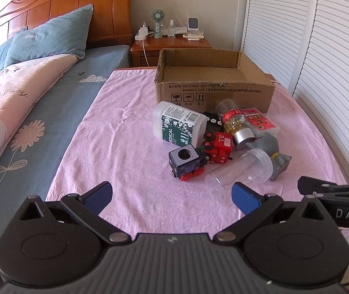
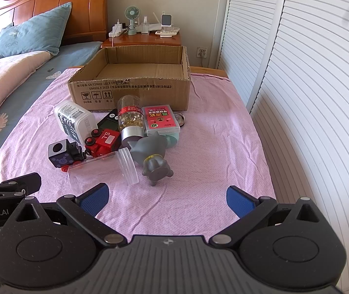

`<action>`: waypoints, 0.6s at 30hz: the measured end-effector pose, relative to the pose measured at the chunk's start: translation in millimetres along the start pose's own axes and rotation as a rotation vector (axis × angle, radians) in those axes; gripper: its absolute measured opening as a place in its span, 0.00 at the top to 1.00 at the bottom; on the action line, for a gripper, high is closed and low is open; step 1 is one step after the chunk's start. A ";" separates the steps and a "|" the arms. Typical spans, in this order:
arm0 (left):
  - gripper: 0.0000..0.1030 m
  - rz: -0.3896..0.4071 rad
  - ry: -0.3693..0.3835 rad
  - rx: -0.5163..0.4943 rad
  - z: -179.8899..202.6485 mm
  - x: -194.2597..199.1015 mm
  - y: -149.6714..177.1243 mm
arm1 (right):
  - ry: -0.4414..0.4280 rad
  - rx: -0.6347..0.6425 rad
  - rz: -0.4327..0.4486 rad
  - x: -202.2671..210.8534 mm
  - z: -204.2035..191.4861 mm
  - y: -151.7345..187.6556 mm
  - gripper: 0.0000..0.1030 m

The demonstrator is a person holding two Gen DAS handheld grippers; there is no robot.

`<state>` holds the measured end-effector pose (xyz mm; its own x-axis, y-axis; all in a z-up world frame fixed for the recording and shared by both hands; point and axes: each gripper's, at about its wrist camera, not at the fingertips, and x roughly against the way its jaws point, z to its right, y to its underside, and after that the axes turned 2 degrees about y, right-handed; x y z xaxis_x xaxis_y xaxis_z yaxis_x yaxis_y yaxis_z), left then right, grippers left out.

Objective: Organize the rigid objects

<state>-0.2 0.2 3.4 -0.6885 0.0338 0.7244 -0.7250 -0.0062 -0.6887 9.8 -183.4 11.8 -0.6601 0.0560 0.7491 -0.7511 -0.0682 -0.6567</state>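
The clear plastic jar [image 2: 103, 169] lies on its side at the near edge of the pile before the cardboard box [image 2: 130, 90], long axis running left-right, just ahead-left of the right gripper [image 2: 167, 197], nearer it than the left gripper [image 1: 172, 196]; both are spread, empty.

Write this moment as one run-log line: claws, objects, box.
left claw: open, holding nothing | right claw: open, holding nothing | toys and bottles piled on pink cloth | cardboard box: nothing visible inside
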 end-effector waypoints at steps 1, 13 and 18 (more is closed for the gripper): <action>0.00 0.000 0.000 0.000 -0.1 0.1 -0.4 | 0.000 0.001 0.000 -0.2 0.1 0.0 0.00; 0.00 0.005 -0.003 -0.001 0.1 2.2 -1.3 | 0.000 0.001 0.001 0.4 -0.1 0.0 0.00; 0.00 0.007 -0.004 0.001 0.2 2.1 -1.2 | 0.000 0.001 0.001 0.5 0.0 0.0 0.00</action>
<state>-0.8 0.1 5.8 -0.6936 0.0302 0.7197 -0.7202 -0.0073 -0.6937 9.4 -183.4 12.2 -0.6612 0.0562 0.7481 -0.7501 -0.0698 -0.6577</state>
